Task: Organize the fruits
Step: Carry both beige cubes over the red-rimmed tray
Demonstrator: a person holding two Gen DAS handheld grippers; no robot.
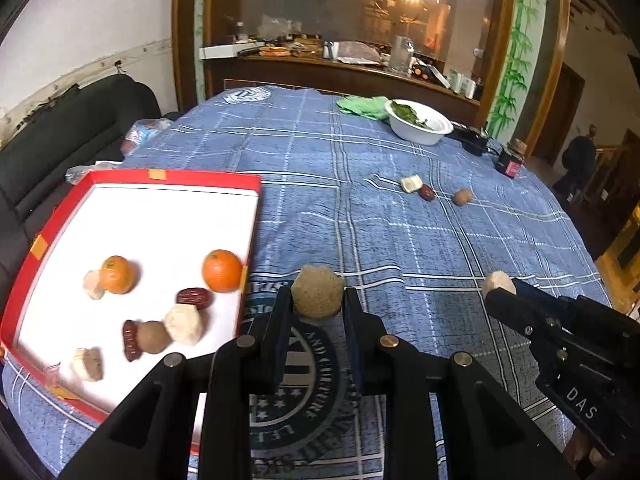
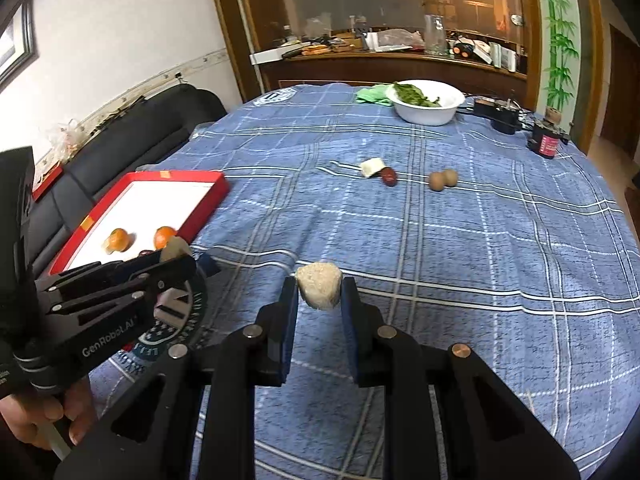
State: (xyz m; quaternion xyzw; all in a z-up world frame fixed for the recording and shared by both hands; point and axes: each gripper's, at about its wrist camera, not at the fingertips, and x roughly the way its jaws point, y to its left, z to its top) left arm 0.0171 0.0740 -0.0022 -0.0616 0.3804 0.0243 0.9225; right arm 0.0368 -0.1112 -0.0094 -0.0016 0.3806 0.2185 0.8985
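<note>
My left gripper [image 1: 318, 300] is shut on a rough brown lump [image 1: 318, 290], held above the blue cloth just right of the red tray [image 1: 168, 178]. The tray's white floor holds two oranges [image 1: 222, 271], red dates [image 1: 194, 297], pale lumps [image 1: 185, 323] and a brown round fruit [image 1: 152, 337]. My right gripper [image 2: 319, 294] is shut on a pale lump [image 2: 319, 283] over the table's near part. On the cloth farther out lie a pale piece [image 2: 370, 167], a red date [image 2: 388, 177] and two brown round fruits [image 2: 443, 179].
A white bowl of green leaves [image 2: 428, 112] and a green cloth [image 2: 372, 94] sit at the table's far side, with a black device [image 2: 500, 114] and a dark jar [image 2: 546, 140] to the right. A dark sofa [image 2: 132, 140] runs along the left.
</note>
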